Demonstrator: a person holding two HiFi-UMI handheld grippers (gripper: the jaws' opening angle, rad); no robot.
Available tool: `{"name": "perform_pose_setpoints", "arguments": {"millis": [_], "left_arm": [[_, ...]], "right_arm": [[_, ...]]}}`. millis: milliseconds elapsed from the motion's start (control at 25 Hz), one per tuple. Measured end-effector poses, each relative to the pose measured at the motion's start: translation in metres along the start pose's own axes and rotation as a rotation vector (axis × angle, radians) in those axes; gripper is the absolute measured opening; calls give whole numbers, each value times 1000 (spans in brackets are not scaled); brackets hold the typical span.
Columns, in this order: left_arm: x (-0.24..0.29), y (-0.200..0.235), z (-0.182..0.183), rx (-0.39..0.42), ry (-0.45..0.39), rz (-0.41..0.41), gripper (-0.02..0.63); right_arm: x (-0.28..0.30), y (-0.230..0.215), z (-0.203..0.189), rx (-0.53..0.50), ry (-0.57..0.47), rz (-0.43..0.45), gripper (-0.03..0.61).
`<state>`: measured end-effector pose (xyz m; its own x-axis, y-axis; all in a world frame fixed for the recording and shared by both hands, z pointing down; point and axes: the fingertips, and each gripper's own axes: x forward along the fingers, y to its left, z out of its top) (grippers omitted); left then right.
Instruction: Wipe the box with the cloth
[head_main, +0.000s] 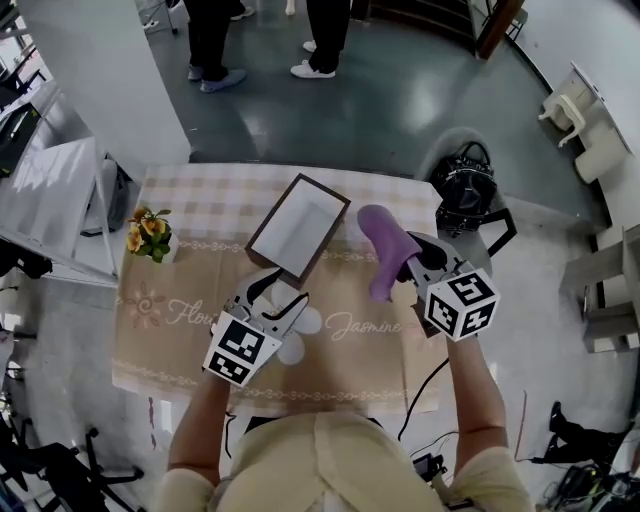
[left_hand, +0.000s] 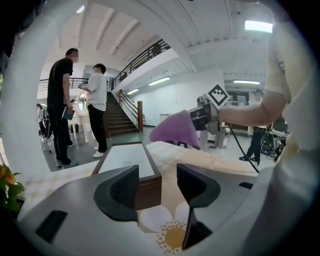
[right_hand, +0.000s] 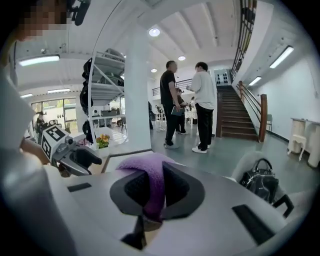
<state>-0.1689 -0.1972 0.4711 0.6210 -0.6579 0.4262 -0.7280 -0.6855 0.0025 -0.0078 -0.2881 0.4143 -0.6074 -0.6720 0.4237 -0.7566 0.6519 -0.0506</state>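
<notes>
The box (head_main: 298, 226) lies flat on the tabletop (head_main: 190, 305), turned at a slant, its pale top framed by a dark rim. It sits toward the far middle of the flower-printed tablecloth.

The left gripper (head_main: 278, 292) is low over the tabletop at the box's near corner. In the left gripper view its jaws stand apart (left_hand: 157, 185). The brown side of the box (left_hand: 125, 157) fills the left half of the gap and bare tablecloth shows in the right half, so the pads are not pressing on the box.

The right gripper (head_main: 405, 268) is off the tabletop to the right of the box, and its jaws are clamped on the purple cloth (head_main: 383, 240). In its own view the cloth (right_hand: 145, 167) is pinched between the two pads (right_hand: 150, 192) and bunches up above them (a soft, fuzzy fold). The cloth hangs clear of the box and does not touch it.

A small pot of yellow flowers (head_main: 148, 232) stands near the tabletop's left edge. A black bag (head_main: 463, 178) rests on a seat beyond the right corner.
</notes>
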Motion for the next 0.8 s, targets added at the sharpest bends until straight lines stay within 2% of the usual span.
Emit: {"name": "perform_pose_setpoints", "arguments": {"millis": [240, 400, 520, 640, 800], "left_arm": [[4, 6, 5, 18, 29, -12, 250], [10, 6, -3, 46, 96, -29, 250], [13, 5, -7, 77, 127, -29, 250], [14, 7, -7, 74, 123, -29, 250], [14, 9, -8, 58, 114, -31, 249]], "right_arm": [[50, -32, 5, -144, 138, 26, 44], [87, -47, -7, -270, 251, 48, 44], [113, -47, -18, -330, 340, 142, 44], [134, -42, -24, -332, 404, 236, 44], [157, -40, -26, -349, 466, 312, 44]]}}
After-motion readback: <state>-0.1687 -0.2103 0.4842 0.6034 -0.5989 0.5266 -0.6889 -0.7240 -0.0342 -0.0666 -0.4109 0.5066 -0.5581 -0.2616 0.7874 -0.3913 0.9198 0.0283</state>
